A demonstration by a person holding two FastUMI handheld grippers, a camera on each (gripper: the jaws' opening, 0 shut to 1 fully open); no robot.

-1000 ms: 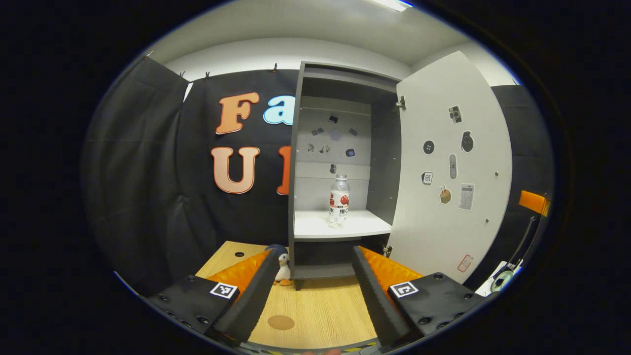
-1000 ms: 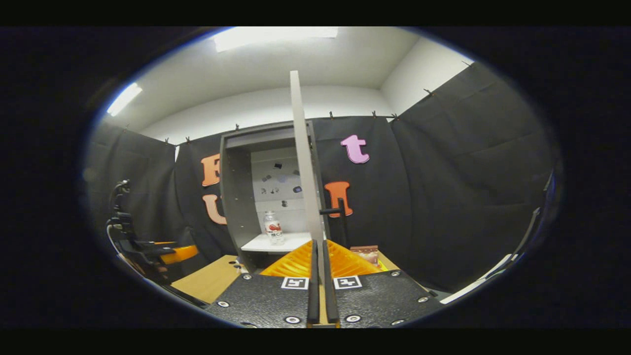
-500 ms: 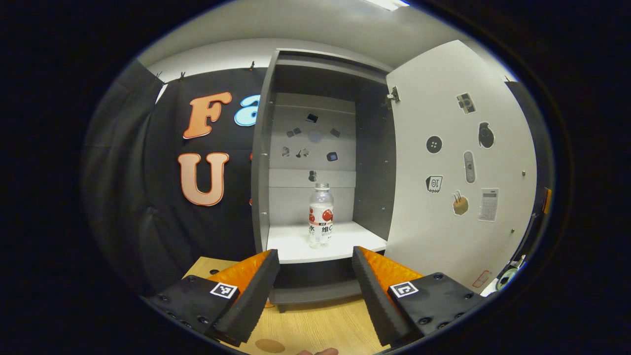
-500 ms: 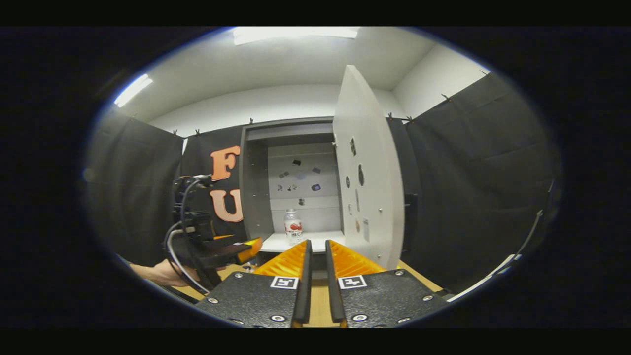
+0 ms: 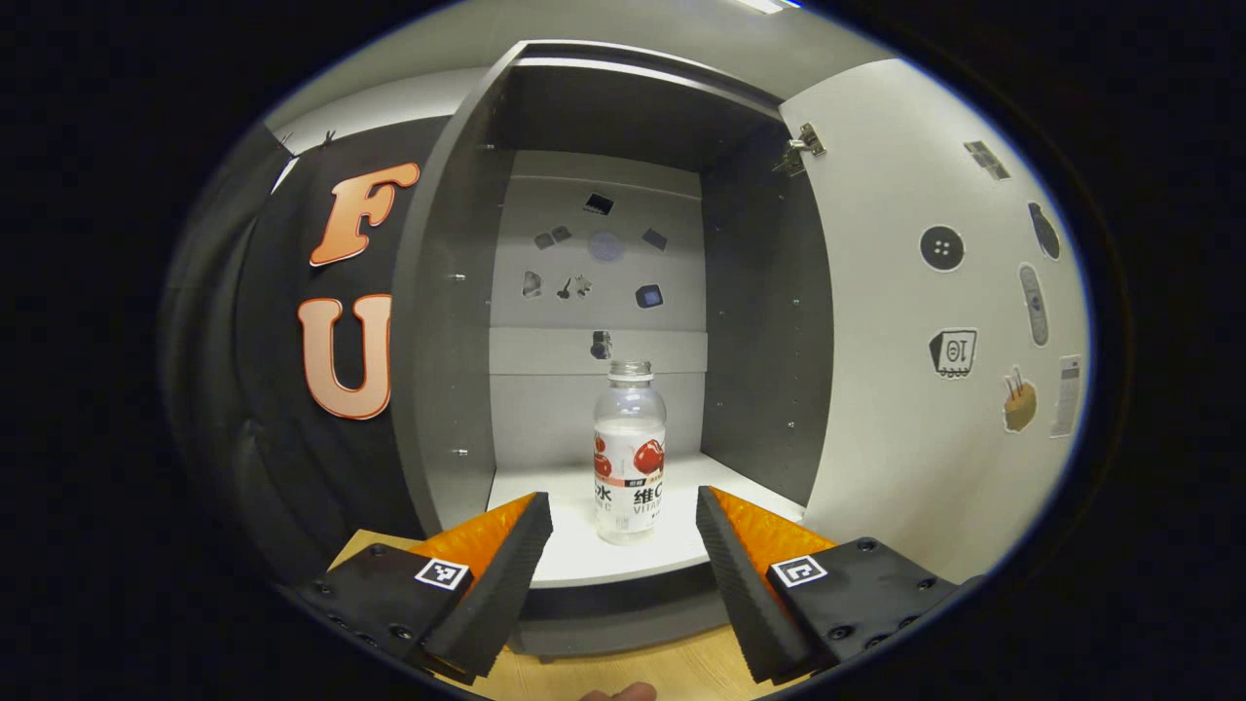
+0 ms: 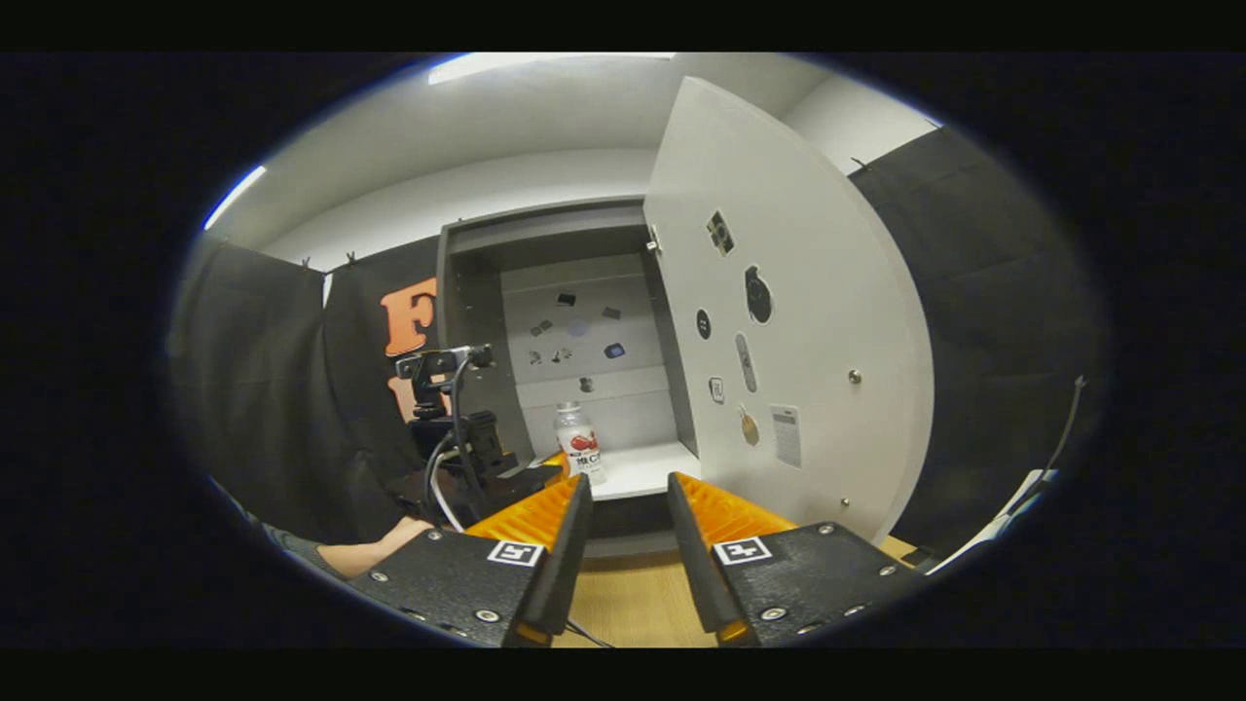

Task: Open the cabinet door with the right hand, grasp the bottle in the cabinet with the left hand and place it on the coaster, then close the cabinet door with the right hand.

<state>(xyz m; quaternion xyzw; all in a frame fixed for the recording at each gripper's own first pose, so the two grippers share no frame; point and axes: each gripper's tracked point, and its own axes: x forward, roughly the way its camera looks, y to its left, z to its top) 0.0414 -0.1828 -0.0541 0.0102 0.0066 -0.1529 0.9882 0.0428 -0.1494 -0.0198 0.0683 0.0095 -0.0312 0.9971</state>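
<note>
At the cabinet [image 5: 458,292] mouth, the left tongs [image 5: 623,531] stand spread wide, holding nothing; the bottle [image 5: 630,453] stands upright on the white shelf [image 5: 574,555] just beyond, between the two fingers' line and apart from both. The cabinet door [image 5: 934,321] hangs swung fully open on the right. Farther back above the tabletop [image 6: 633,604], the right tongs [image 6: 628,497] are parted and empty, touching nothing, with the door [image 6: 788,321] just beside them.

1 bottle [image 5: 630,450], 1 cabinet [image 5: 450,292], 2 grippers.
</note>
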